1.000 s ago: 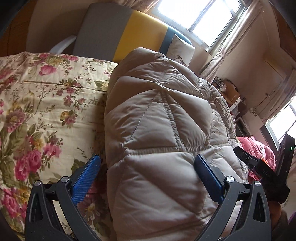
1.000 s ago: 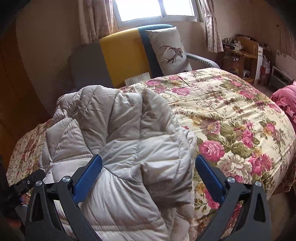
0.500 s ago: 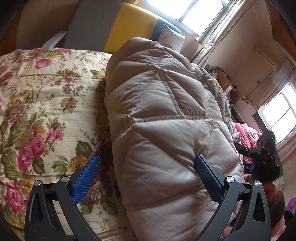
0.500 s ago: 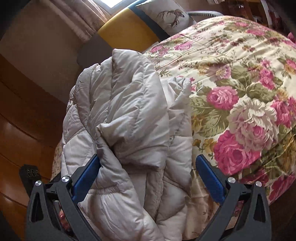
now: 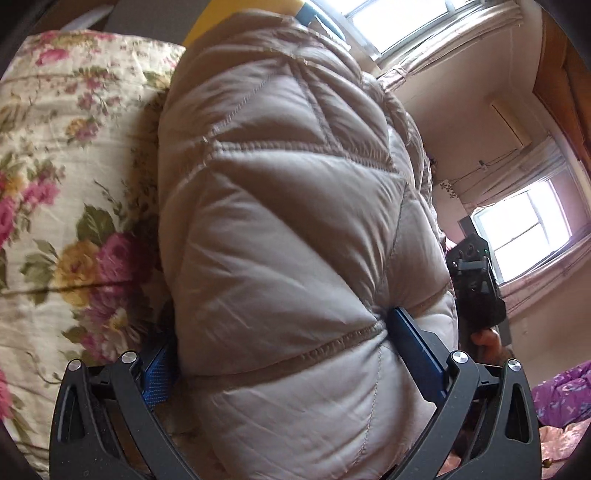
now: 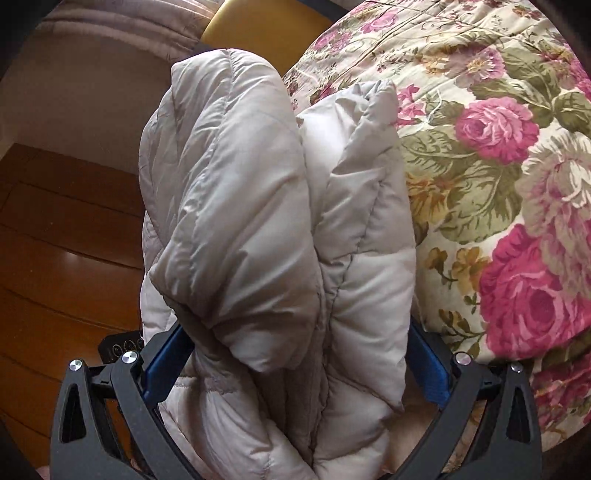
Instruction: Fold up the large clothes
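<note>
A folded beige quilted down jacket point(image 5: 295, 229) fills the left wrist view, bulging up from the floral bedspread point(image 5: 55, 184). My left gripper point(image 5: 284, 362) is open, and the jacket's end is wedged between its blue pads point(image 5: 410, 343). In the right wrist view the jacket's other end point(image 6: 266, 221) shows stacked puffy layers. My right gripper point(image 6: 295, 365) is open around it, both pads pressing the fabric. From the left wrist view the right gripper point(image 5: 476, 288) shows beyond the bundle, held by a hand.
The floral bedspread point(image 6: 498, 166) spreads to the right of the jacket. A yellow and grey headboard point(image 6: 266, 26) stands behind. Wooden floor point(image 6: 66, 240) lies to the left of the bed edge. Bright windows point(image 5: 528, 236) and a purple cloth point(image 5: 565, 398) are at right.
Both grippers have pushed further onto the jacket's ends and tipped. The bundle now fills each open jaw and hides the pillow and most of the headboard.
</note>
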Available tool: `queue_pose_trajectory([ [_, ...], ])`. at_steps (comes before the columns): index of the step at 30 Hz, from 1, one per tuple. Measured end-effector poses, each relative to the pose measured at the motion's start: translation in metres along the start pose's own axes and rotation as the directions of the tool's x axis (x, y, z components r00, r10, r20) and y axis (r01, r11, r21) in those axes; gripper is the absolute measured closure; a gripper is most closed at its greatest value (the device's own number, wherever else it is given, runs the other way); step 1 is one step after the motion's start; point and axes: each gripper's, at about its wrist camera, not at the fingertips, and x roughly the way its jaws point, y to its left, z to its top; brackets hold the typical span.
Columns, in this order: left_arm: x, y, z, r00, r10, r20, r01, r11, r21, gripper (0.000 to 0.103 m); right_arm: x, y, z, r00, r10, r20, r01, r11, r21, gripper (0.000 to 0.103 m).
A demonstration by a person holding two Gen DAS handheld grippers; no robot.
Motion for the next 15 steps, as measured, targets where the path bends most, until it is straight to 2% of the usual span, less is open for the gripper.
queue_pose_trajectory([
  [4, 0.006, -0.008, -0.002, 1.0, 0.01, -0.006, -0.01, 1.0, 0.03, 0.003, 0.009, 0.01, 0.006, 1.0, -0.008, -0.015, 0.007, 0.999, -0.054, 0.002],
  [6, 0.005, -0.016, -0.002, 1.0, 0.028, 0.001, -0.028, 0.998, 0.06, 0.007, 0.012, 0.016, 0.007, 1.0, -0.007, -0.014, 0.006, 0.997, -0.079, 0.002],
  [8, -0.001, -0.023, -0.002, 0.998, 0.046, 0.035, -0.049, 0.994, 0.093, 0.019, 0.012, 0.024, 0.004, 1.0, 0.003, -0.003, -0.004, 0.995, -0.096, 0.003],
  [10, -0.011, -0.033, 0.0, 0.993, 0.071, 0.089, -0.084, 0.986, 0.147, 0.026, 0.014, 0.03, 0.0, 0.999, 0.027, 0.021, -0.024, 0.993, -0.117, 0.006],
  [15, -0.028, -0.052, 0.012, 0.969, 0.13, 0.21, -0.18, 0.955, 0.236, 0.03, 0.026, 0.046, 0.013, 0.991, 0.105, 0.083, -0.092, 0.984, -0.15, 0.011],
])
